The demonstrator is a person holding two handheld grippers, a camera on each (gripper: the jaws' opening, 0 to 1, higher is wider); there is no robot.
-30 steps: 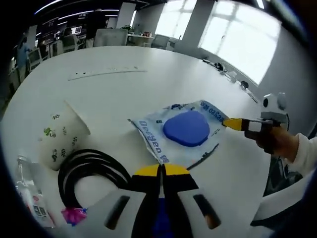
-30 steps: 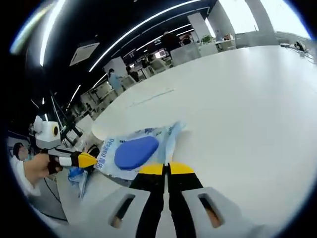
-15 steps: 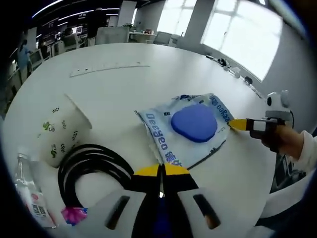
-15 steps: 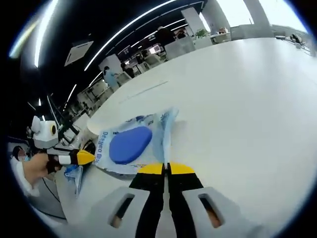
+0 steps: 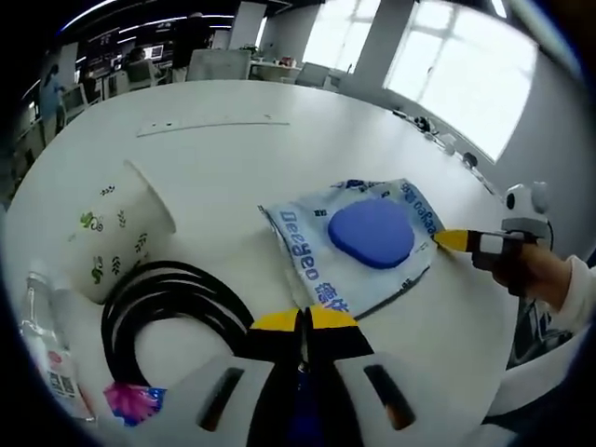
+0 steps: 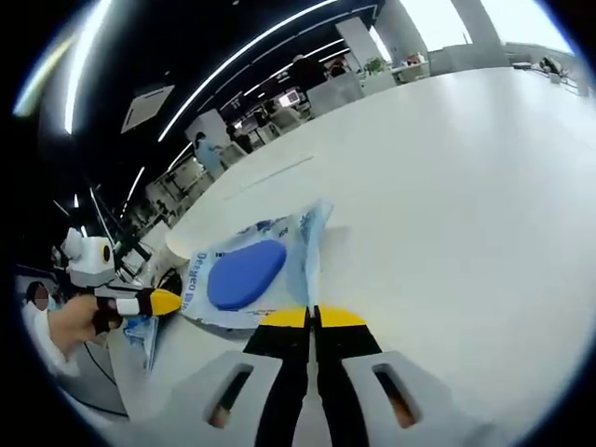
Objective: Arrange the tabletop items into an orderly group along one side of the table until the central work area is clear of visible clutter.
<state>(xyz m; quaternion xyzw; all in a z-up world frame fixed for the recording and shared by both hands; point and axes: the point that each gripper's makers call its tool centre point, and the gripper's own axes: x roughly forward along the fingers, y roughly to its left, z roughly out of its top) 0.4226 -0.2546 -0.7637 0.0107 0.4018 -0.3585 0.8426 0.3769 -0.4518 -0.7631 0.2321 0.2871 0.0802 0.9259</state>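
A blue-and-white wet-wipes packet (image 5: 358, 237) with a blue oval lid lies on the round white table (image 5: 233, 168). My left gripper (image 5: 303, 319) is shut on its near corner. My right gripper (image 5: 453, 240), held by a hand, enters from the right with its yellow tip on the packet's far edge. In the right gripper view the packet (image 6: 247, 275) runs left from my right gripper (image 6: 314, 317), which is shut on its raised edge. The left gripper (image 6: 163, 301) pinches the opposite corner.
A paper cup (image 5: 121, 233) with a green print lies on its side at the left. Beside it are a black cable coil (image 5: 172, 307), a plastic bottle (image 5: 42, 358) and a pink wrapper (image 5: 135, 400). A thin white strip (image 5: 209, 124) lies farther back.
Both grippers keep their hold on the packet. It has shifted a little and lies flatter on the table than a second ago.
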